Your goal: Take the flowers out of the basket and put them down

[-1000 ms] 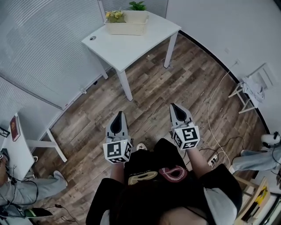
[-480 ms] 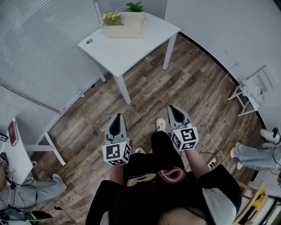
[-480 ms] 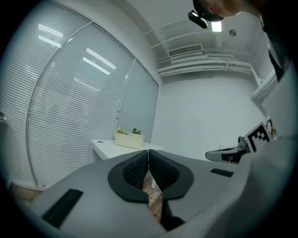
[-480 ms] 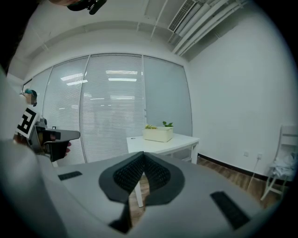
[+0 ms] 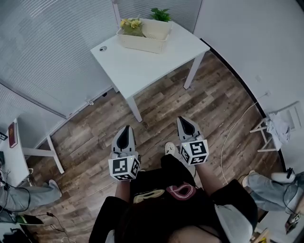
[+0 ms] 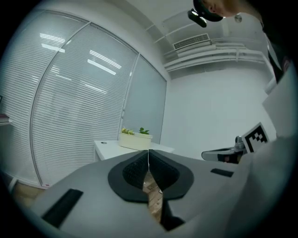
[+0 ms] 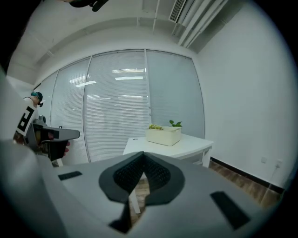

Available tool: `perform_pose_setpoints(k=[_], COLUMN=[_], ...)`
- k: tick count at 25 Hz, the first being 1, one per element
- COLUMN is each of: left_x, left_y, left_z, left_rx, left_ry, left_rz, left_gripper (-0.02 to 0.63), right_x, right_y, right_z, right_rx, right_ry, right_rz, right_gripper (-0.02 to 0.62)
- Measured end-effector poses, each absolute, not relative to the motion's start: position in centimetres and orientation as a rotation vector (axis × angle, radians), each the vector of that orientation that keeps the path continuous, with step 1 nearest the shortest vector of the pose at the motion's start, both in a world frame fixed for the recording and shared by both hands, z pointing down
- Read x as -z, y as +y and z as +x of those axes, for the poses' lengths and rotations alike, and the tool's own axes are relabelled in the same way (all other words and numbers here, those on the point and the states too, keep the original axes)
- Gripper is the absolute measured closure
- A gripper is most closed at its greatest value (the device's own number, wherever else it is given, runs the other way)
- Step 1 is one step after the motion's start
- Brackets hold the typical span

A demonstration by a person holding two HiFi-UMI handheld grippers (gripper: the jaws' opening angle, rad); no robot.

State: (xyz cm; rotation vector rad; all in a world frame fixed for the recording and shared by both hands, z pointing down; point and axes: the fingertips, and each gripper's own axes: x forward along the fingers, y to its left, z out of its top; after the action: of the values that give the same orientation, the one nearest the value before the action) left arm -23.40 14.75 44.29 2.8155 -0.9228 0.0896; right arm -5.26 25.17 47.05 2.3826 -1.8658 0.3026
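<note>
Two shut hand-held grippers, flowers still in basket on far desk

Both held low over the wood floor point(image 5: 85, 142), in front of the person's dark top. Left hand-held gripper point(image 5: 125, 130): jaws together at the tips, nothing between them, only floor showing through the slit behind the pads. Right hand-held gripper point(image 5: 185, 120): jaws together too, empty. Both point toward the white desk point(image 5: 142, 69), well apart from it. One shoe point(image 5: 169, 148) sits between the two. Desk stands ahead by the blind-covered glass wall point(image 5: 52, 52). Cream basket point(image 5: 147, 43) sits at the desk's far edge, near the wall. Yellow flowers point(image 5: 130, 23) are inside at its left end, green leaves point(image 5: 160, 14) at the right end. Rest of the desk top is bare apart from a small round hole point(image 5: 102, 48) near its left corner.
</note>
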Motion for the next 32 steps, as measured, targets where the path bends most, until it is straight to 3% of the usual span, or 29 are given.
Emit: perform_pose_setpoints(k=[16,32], left_x=[-43.3,-44.5], left_y=[11.9,8.6], left_z=[-9.7,-4.5], left_rx=[-0.062,-0.099], left_ry=[-1.080,-1.029], left_rz=[2.770,2.766], left_gripper=[0.588,0.588], right_x=[-46.8,-48.0], right_y=[20.8,18.5], right_z=[8.7,11.9], right_rx=[-0.299,-0.353], right_ry=[-2.002,-2.005], right_rz=[2.260,2.256], right_gripper=[0.584,0.584])
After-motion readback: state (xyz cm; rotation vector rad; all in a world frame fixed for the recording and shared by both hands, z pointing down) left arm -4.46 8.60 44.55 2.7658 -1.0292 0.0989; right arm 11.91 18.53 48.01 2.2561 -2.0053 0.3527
